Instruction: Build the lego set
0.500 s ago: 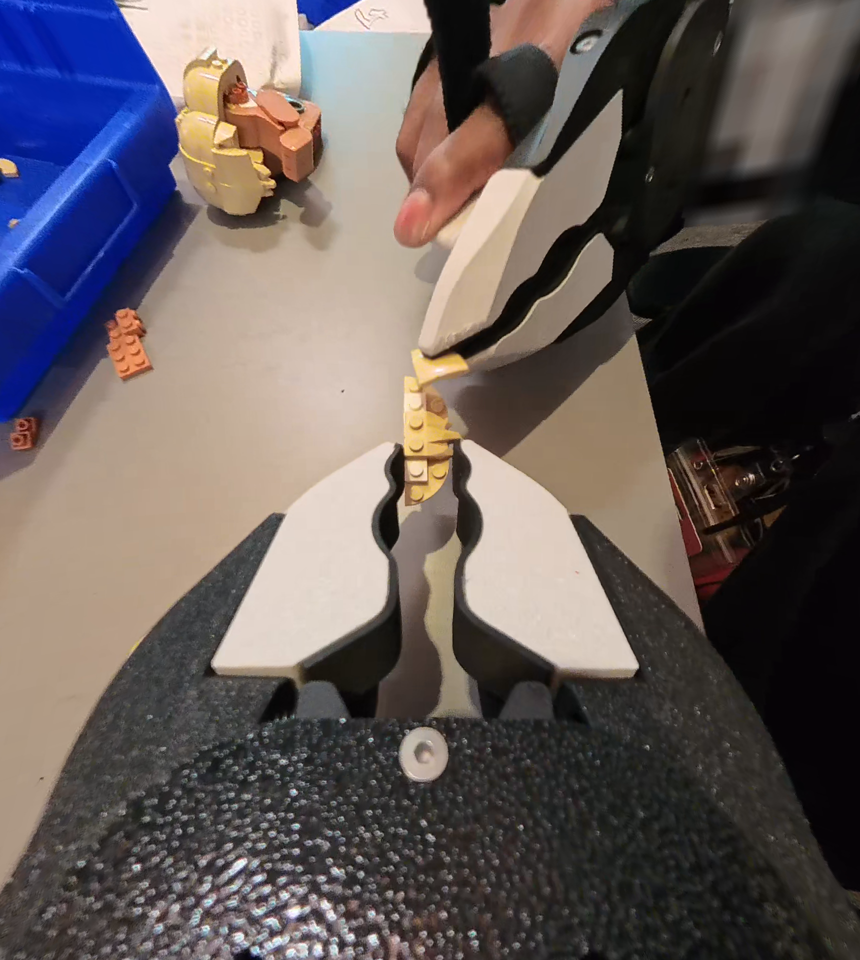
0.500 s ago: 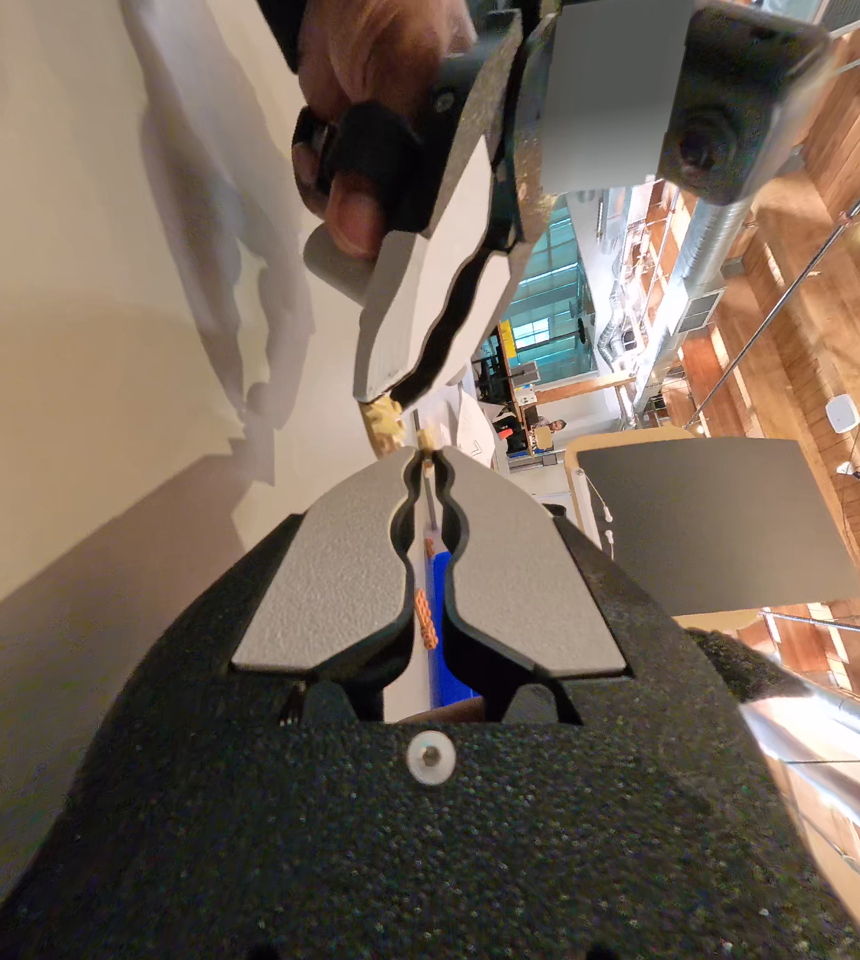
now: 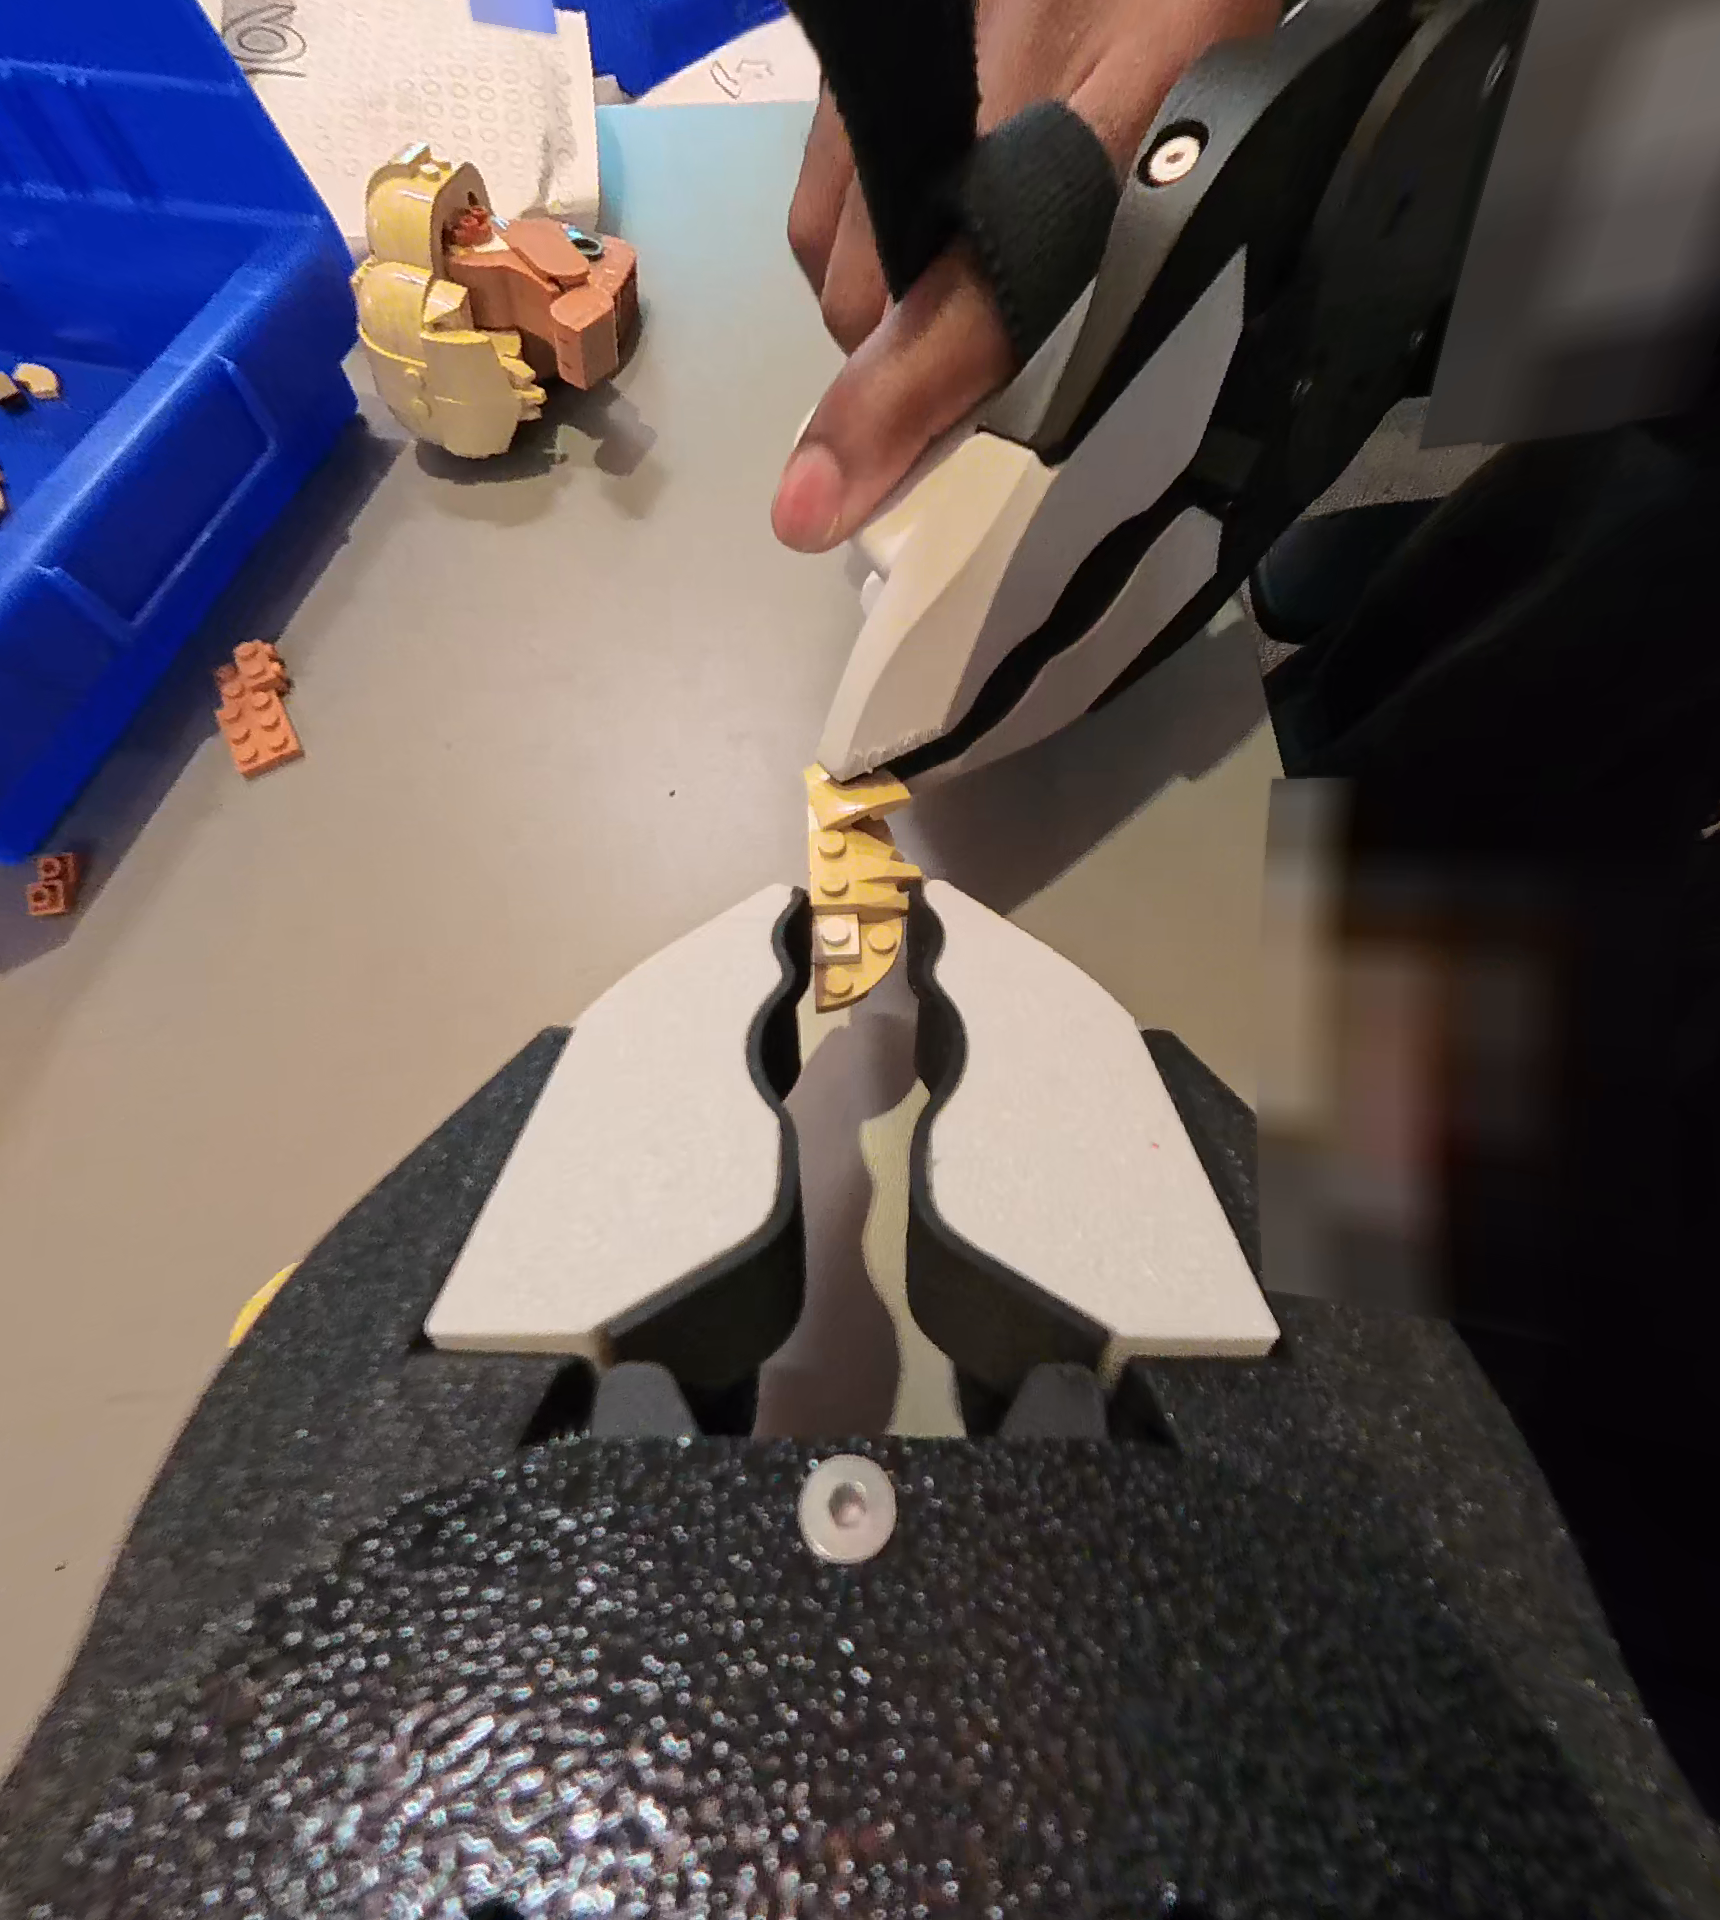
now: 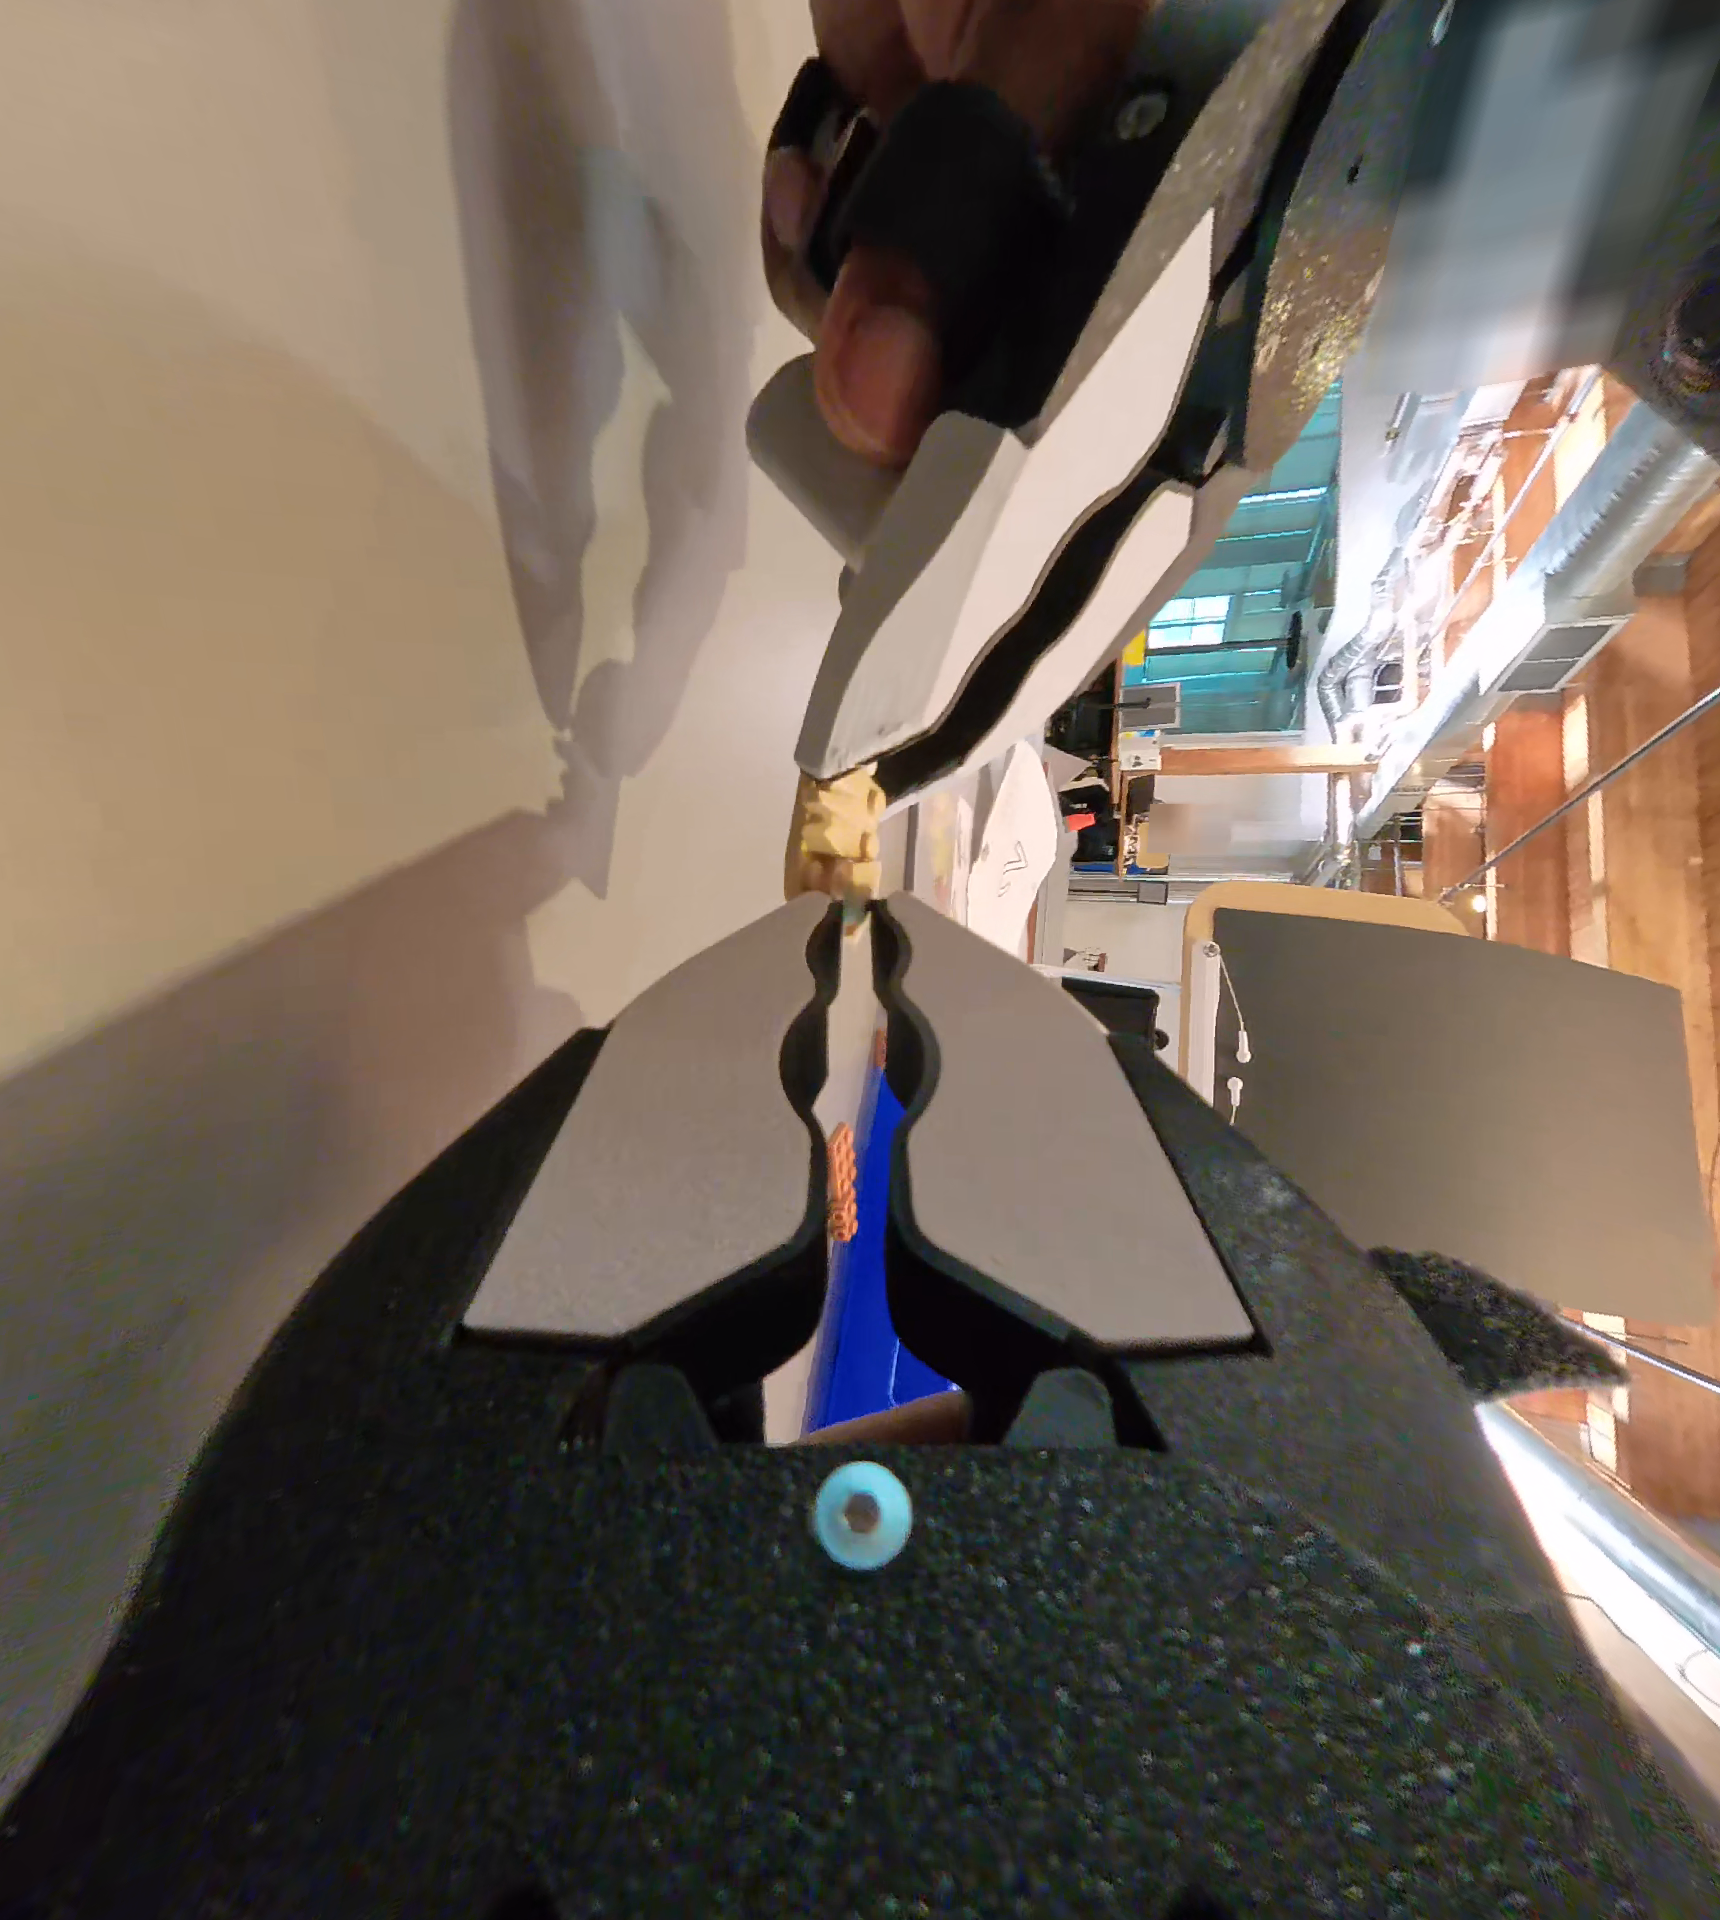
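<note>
left tool (image 3: pixel 856 914) clamped tan lego stack (image 3: pixel 851 940) | right tool (image 3: pixel 861 771) pinched tan piece (image 3: pixel 861 802) | grey desk (image 3: pixel 482 935): blue bin (image 3: pixel 108 416), tan-brown model (image 3: pixel 482 312) | wood-panelled room

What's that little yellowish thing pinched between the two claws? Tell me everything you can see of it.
It is a small tan lego assembly: a few thin studded plates with curved, wing-like edges stacked together, looking like shiny hard plastic, with one pale grey stud. It is held upright above the grey table, its lower end clamped in the left gripper. At its top, the right gripper presses a small tan curved piece onto it. From the right wrist view it shows only as a knobbly tan lump.
</note>
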{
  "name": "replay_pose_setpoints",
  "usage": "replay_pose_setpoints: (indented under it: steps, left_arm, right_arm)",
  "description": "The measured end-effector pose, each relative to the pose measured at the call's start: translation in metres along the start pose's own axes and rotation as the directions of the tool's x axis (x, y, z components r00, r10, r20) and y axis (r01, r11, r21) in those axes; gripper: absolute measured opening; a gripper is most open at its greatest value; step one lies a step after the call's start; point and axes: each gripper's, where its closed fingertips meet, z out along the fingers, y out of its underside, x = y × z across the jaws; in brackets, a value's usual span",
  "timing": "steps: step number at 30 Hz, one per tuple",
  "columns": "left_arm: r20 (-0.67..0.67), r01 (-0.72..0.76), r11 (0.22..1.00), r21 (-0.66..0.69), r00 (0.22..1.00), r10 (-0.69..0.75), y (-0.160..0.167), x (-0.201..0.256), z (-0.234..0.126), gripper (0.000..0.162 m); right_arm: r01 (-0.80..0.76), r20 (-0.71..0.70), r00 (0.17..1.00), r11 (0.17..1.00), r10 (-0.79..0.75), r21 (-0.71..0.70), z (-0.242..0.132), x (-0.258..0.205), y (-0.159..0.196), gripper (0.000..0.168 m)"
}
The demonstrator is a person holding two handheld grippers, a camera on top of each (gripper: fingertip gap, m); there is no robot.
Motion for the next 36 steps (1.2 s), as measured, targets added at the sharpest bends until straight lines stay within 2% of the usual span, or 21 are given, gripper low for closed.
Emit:
replay_pose_setpoints:
  steps: [11, 36]
  left_arm:
    - [0.018, -0.007, 0.996, 0.094, 1.0, 0.005, -0.006, 0.0, -0.001, 0.017]
    - [0.038, 0.024, 0.967, 0.255, 0.999, -0.034, -0.019, -0.001, -0.01, 0.017]
  right_arm:
    - [0.038, 0.048, 0.998, 0.999, -0.036, -0.034, -0.002, 0.002, 0.002, 0.005]
    - [0.113, 0.061, 0.992, 0.99, -0.108, -0.088, -0.005, 0.014, 0.0, 0.005]
